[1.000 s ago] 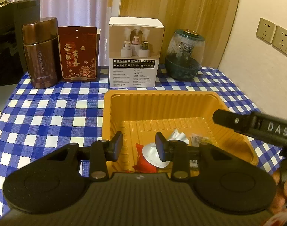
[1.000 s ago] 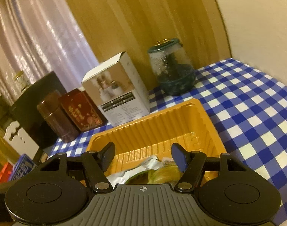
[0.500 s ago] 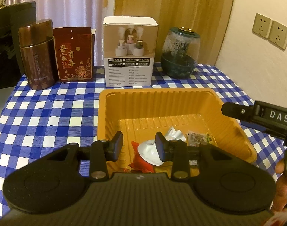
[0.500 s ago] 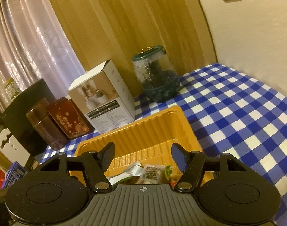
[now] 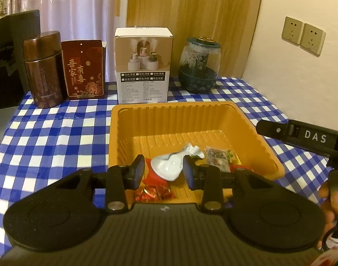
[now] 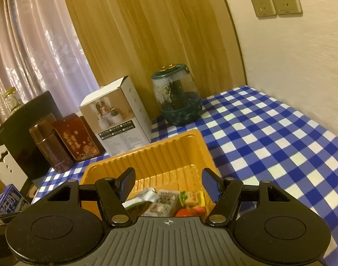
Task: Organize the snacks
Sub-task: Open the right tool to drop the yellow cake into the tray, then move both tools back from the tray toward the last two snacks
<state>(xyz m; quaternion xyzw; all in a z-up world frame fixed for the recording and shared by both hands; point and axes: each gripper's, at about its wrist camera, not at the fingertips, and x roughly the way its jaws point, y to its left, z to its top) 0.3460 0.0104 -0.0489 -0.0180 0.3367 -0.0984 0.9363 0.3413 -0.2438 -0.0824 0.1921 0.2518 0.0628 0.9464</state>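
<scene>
Hovering left tool (image 5: pixel 164 170), jaws apart, empty

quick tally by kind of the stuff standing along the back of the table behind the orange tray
tins: 2, brown tin and red tin
cardboard boxes: 1, white box
glass jars: 1, green-lidded jar
total: 4

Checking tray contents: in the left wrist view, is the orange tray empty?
No: the orange tray holds a white wrapper, a red packet and other snacks.
</scene>
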